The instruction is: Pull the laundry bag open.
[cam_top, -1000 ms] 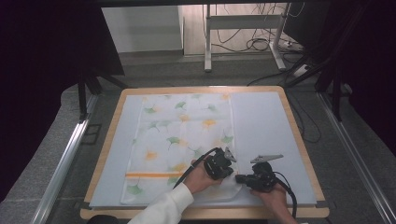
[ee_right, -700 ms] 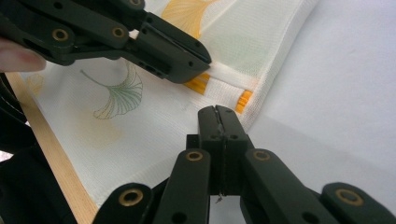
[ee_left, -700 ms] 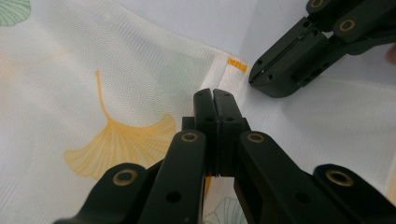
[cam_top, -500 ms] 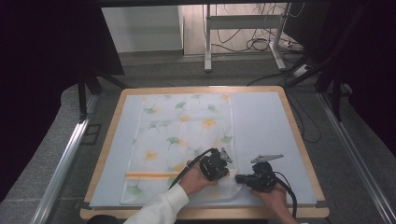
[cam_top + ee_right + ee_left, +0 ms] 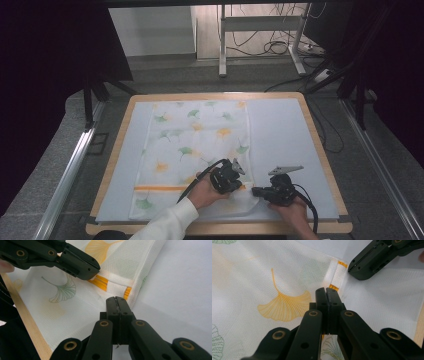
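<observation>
A white towel [image 5: 195,145] printed with ginkgo leaves lies flat on the table, with an orange stripe [image 5: 160,188] near its front end. At the towel's front right corner the cloth is bunched and the stripe [image 5: 101,281] is folded over. My left gripper [image 5: 240,185] is shut, its tips [image 5: 326,290] just short of the folded stripe [image 5: 334,287]. My right gripper [image 5: 256,191] is shut too, tips [image 5: 116,298] at the towel's side edge. The two tips nearly meet over the corner. I see no cloth between either pair of jaws.
A pale mat [image 5: 280,135] covers the wooden table [image 5: 320,150], bare to the right of the towel. The table's front edge [image 5: 30,325] runs close behind my hands. Cables trail from both grippers. A metal stand [image 5: 260,30] and floor cables lie beyond the table.
My left gripper has edged slightly to the left over the towel's corner. The right gripper has stayed where it was.
</observation>
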A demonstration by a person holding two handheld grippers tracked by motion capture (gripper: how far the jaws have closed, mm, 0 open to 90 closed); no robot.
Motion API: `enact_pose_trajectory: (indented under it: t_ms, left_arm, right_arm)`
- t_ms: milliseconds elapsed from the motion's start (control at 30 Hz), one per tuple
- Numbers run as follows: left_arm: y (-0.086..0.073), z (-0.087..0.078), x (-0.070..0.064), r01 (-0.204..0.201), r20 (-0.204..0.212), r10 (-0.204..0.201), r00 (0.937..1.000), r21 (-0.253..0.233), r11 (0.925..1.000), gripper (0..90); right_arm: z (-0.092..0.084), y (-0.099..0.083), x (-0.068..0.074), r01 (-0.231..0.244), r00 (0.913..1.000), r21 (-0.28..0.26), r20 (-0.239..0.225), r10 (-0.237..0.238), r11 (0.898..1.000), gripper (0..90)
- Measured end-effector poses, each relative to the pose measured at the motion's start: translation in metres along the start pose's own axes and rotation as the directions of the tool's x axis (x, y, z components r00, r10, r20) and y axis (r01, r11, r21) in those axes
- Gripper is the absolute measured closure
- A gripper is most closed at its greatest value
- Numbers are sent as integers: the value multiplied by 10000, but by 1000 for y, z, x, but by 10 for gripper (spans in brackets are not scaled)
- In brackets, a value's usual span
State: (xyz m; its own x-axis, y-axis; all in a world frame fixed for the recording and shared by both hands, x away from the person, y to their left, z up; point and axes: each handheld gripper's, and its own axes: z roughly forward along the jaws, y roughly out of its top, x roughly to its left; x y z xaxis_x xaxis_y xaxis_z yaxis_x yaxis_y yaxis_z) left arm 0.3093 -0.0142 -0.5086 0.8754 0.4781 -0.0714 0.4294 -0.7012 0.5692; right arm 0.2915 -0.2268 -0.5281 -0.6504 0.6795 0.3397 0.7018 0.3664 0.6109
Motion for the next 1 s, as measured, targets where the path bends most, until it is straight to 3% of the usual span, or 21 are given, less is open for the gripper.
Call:
enact_pose_trajectory:
  t_ms: [233, 500, 767, 1000]
  left_arm:
    - [1, 2, 0, -87, -50, 87, 9999, 15, 10000, 900]
    - [3, 5, -1, -136, -62, 137, 9999, 15, 9999, 900]
    - [1, 3, -1, -239, -168, 241, 9996, 101, 9997, 900]
    - [-3, -1, 2, -182, -272, 187, 9995, 185, 9997, 900]
  right_arm:
    - [1, 2, -1, -98, 9999, 46, -103, 98, 9999, 896]
    - [5, 19, -1, -184, 9996, -297, 208, 190, 9994, 895]
    - [14, 21, -5, -805, 9967, 56, -43, 806, 9967, 897]
    - [14, 20, -8, -856, 9961, -36, -213, 855, 9963, 897]
